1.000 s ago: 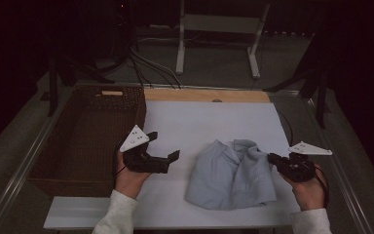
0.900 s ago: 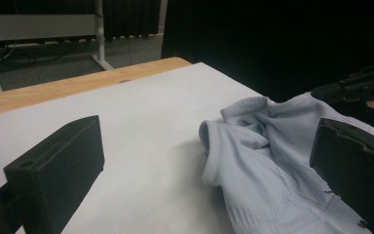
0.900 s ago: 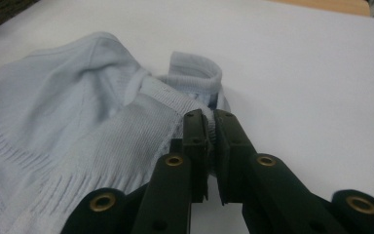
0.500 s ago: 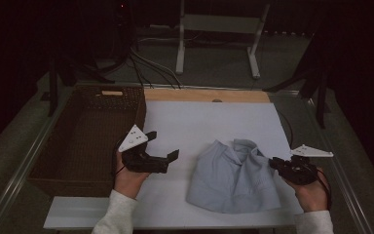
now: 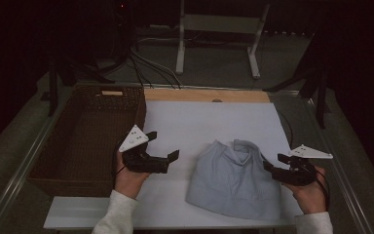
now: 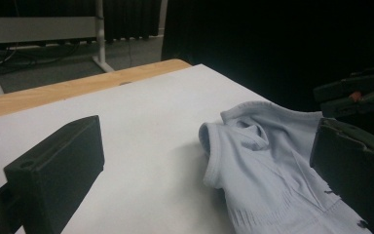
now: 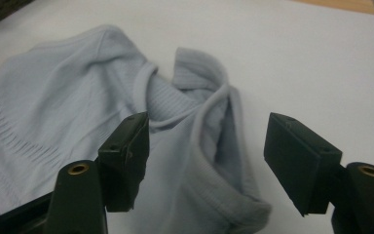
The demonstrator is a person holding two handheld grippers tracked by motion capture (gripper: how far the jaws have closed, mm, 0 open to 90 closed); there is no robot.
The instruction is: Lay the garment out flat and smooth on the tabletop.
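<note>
One pale blue shirt (image 5: 233, 178) lies on the tabletop (image 5: 195, 122) beside one basket (image 5: 85, 131); two tools: left tool (image 5: 168, 146) open, empty; right tool (image 5: 272, 162) (jaws just opening) straddles the shirt's edge without gripping it.

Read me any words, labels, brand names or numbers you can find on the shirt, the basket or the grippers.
No readable text anywhere.
Pale blue shirt: no print or label visible.
Wicker basket: a small light tag on its far rim, too small to read.
Left gripper and right gripper: no markings that can be read.
</note>
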